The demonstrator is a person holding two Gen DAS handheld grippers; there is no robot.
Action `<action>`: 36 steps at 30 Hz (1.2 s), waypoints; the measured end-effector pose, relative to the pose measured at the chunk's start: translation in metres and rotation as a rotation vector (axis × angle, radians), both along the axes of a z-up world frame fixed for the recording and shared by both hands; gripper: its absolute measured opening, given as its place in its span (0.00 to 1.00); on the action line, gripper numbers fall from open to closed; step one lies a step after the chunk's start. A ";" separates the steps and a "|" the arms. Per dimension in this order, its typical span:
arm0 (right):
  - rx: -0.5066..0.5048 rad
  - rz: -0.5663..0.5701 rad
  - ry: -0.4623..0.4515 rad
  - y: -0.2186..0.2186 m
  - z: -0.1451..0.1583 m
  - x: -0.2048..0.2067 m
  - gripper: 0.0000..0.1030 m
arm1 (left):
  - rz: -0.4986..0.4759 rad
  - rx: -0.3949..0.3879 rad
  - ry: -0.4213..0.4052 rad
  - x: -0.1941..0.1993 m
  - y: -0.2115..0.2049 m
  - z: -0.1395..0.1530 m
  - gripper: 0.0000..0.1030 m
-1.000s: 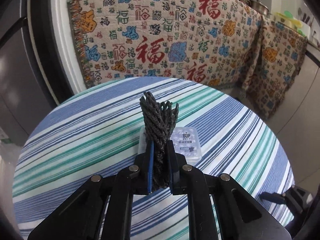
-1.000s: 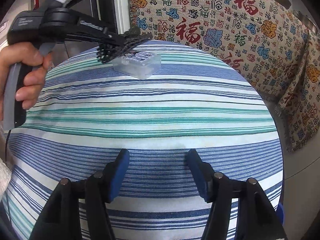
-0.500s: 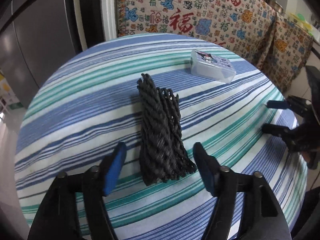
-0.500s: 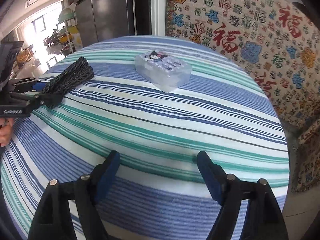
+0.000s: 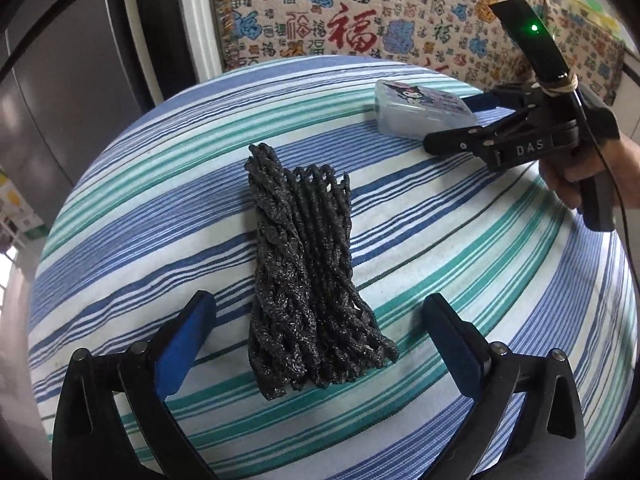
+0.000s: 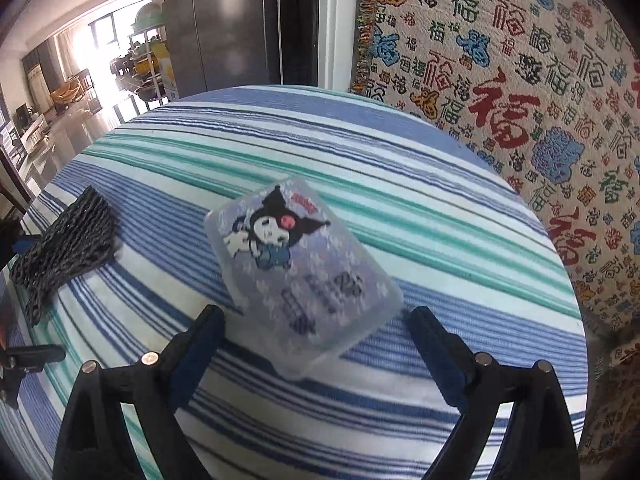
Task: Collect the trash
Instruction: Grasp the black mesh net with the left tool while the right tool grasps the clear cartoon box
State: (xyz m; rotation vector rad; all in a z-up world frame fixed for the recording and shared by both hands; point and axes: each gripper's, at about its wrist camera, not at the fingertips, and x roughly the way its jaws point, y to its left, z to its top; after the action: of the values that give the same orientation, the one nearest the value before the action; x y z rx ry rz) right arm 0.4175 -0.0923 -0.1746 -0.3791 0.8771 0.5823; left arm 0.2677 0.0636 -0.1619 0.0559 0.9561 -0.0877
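A black foam net sleeve [image 5: 312,276] lies on the striped round table [image 5: 500,264]. My left gripper [image 5: 318,336] is open, its fingers on either side of the sleeve's near end, not touching it. A clear plastic box with a cartoon sticker [image 6: 300,272] lies on the table further right; it also shows in the left wrist view [image 5: 420,110]. My right gripper [image 6: 316,344] is open with the box's near end between its fingers. In the left wrist view the right gripper [image 5: 476,120] reaches the box from the right. The sleeve shows at the left in the right wrist view [image 6: 64,248].
A patterned blanket with red characters [image 5: 360,12] hangs behind the table and right of it [image 6: 540,100]. A dark refrigerator [image 6: 224,24] stands behind. The table edge curves off close on all sides.
My left gripper opened and let the sleeve down on the table, then drew back slightly. My right gripper moved across the table up to the plastic box, which now sits between its fingers.
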 end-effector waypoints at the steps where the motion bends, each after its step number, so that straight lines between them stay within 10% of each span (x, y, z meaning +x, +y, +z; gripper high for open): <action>1: 0.012 -0.001 -0.003 0.001 0.000 0.000 0.78 | 0.001 0.000 0.000 0.000 0.000 0.000 1.00; 15: -0.030 -0.404 0.013 -0.066 0.005 -0.142 0.71 | 0.063 0.007 0.001 -0.001 -0.001 0.000 1.00; 36: 0.033 -0.315 0.025 -0.060 -0.006 -0.169 1.00 | 0.100 -0.055 0.011 0.002 0.010 0.006 0.99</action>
State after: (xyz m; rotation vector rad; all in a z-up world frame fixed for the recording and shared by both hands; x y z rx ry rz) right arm 0.2481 -0.1518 -0.1808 -0.1976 0.9282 0.3106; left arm 0.2701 0.0734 -0.1563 -0.0437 0.9650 -0.0219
